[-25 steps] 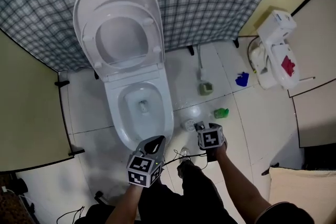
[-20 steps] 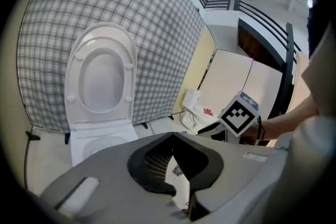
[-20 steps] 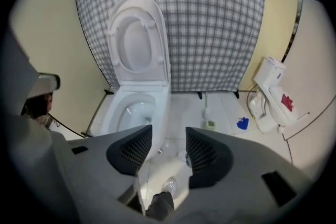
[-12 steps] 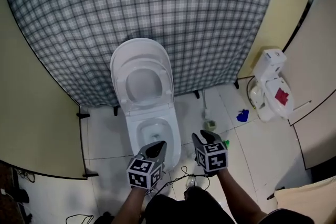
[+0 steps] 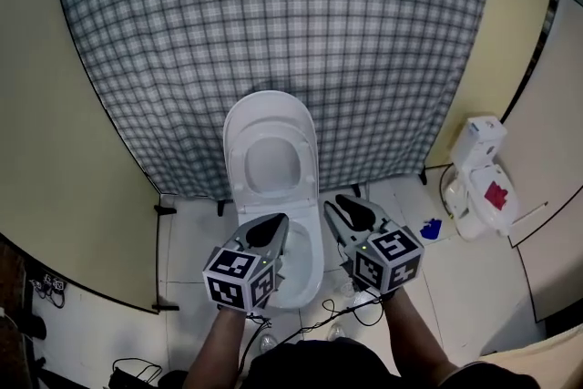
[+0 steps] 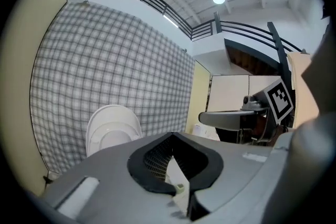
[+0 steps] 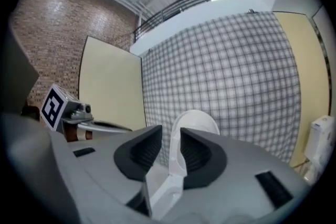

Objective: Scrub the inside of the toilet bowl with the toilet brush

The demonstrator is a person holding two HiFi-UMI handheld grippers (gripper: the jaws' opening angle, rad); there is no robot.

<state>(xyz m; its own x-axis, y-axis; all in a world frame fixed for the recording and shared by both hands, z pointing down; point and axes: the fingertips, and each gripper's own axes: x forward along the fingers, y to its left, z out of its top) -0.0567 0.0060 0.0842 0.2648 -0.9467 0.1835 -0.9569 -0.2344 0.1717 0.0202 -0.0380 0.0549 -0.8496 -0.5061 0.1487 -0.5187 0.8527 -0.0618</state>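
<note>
Head view looks steeply down on a toilet standing at the back edge of the tiled floor [image 5: 193,237], against a plaid curtain [image 5: 273,14]. Its lid [image 5: 271,150] is tipped up against the cloth, so the toilet bowl [image 5: 306,271] lies open, though only a strip of it shows between the two grippers held in front of it. The left gripper [image 5: 271,228] has its jaws brought together at the tips, and the left gripper view shows nothing caught between them. The right gripper [image 5: 346,207] has just been closing; its jaws stand a narrow slot apart, and the right gripper view shows only the distant lid through that slot, so it holds nothing either. Both tools point roughly level toward the curtain, well above the bowl. The toilet brush cannot be found in any of the three views; if it stands on the floor beside the toilet, the right gripper covers that spot. A small blue object [image 5: 431,229] and a white fixture [image 5: 481,182] sit toward the floor's right edge. As a judgement, the scrubbing looks not yet begun: the raised lid is the only readiness shown, and fetching the brush, lowering it into the bowl and working round the inside all remain.
</note>
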